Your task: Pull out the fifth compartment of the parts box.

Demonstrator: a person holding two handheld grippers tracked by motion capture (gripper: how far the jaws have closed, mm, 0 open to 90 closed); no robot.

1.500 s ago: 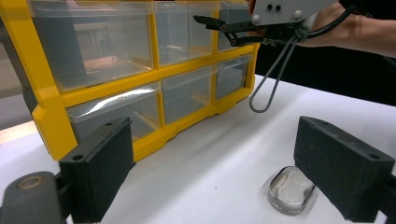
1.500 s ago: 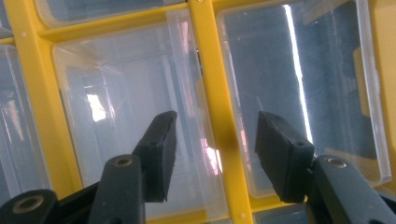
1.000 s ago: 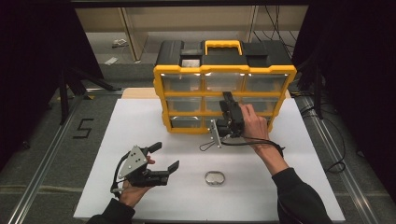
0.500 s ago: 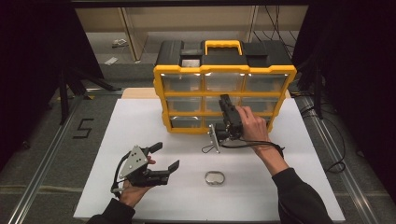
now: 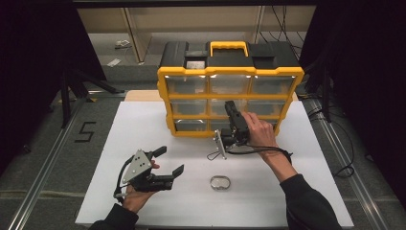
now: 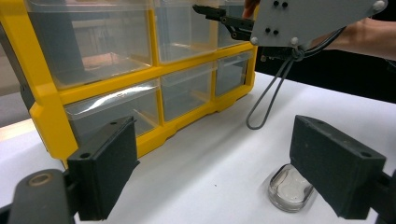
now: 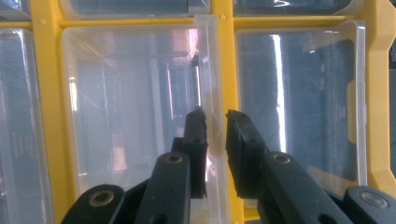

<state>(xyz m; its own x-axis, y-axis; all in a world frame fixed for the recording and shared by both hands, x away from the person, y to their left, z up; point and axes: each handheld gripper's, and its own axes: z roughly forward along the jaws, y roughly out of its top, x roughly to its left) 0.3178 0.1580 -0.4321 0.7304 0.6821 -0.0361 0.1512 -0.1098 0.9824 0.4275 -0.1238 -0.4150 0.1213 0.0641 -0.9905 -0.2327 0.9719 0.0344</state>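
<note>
A yellow-framed black organizer (image 5: pixel 165 96) with clear drawers stands at the back of the white board. My right gripper (image 5: pixel 230 106) is turned on its side against its front, at a drawer in the middle column. In the right gripper view the jaws have just been closing, and my right gripper (image 7: pixel 215 114) now pinches that drawer's clear lip (image 7: pixel 208 56) between its pads. My left gripper (image 5: pixel 171 160) rests open at the front left, nothing between its fingers. A small oval clear dish (image 5: pixel 219 182) lies on the board, seen low right of my left gripper (image 6: pixel 212 158) as the dish (image 6: pixel 290 188).
The white board (image 5: pixel 143 120) lies on a grey surface with metal rails along both sides. The right gripper's grey cable (image 6: pixel 266 100) loops down in front of the organizer (image 6: pixel 46 98). A black "5" mark (image 5: pixel 86 132) sits left of the board.
The right gripper's jaws have narrowed onto the drawer front. Both hands have stayed where they were, and the dish has not moved.
</note>
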